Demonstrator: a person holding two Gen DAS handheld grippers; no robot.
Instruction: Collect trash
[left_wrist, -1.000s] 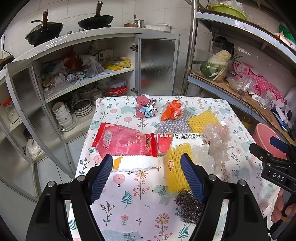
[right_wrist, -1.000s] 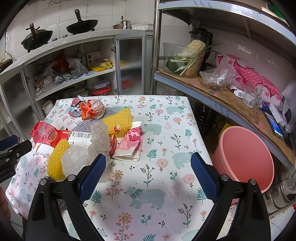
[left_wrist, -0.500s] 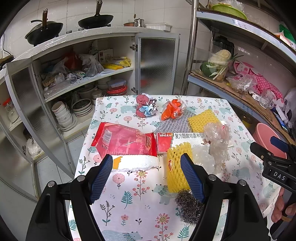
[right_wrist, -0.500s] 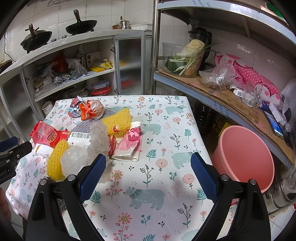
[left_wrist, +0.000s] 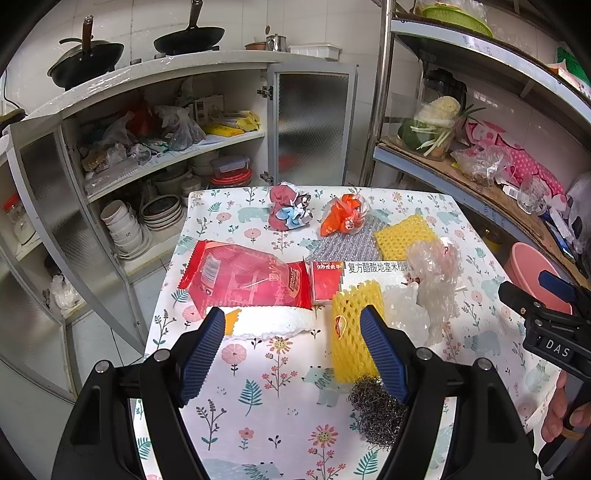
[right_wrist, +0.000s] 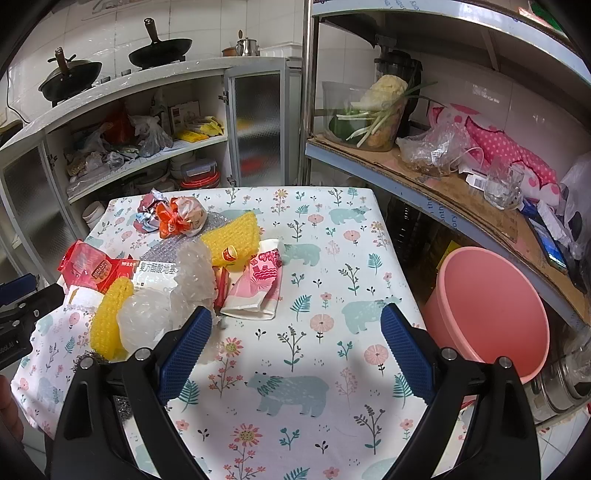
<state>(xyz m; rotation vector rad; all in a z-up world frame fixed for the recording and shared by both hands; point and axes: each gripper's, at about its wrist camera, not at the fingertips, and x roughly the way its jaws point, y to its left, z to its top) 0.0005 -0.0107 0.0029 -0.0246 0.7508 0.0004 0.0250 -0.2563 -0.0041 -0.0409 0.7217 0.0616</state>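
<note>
Trash lies scattered over the floral-print tablecloth (left_wrist: 258, 391) of a small table, none of it picked up yet. Nearest, the left gripper (left_wrist: 293, 347) hangs wide open and empty above the cloth, a dark steel-wool scourer (left_wrist: 373, 410) by its right finger. Just beyond sit a white foam strip (left_wrist: 273, 321) and a yellow foam fruit net (left_wrist: 349, 332), then a red plastic snack bag (left_wrist: 240, 277) and crumpled clear bubble wrap (left_wrist: 432, 273). Farther back rest a crumpled orange wrapper (left_wrist: 341, 218) and a pink-blue paper wad (left_wrist: 290, 212). The right gripper (right_wrist: 295, 343) also gapes wide, holding nothing, a pink-white flattened carton (right_wrist: 258, 284) ahead of it. A round pink plastic basin (right_wrist: 487, 310) stands beside the table on the right.
</note>
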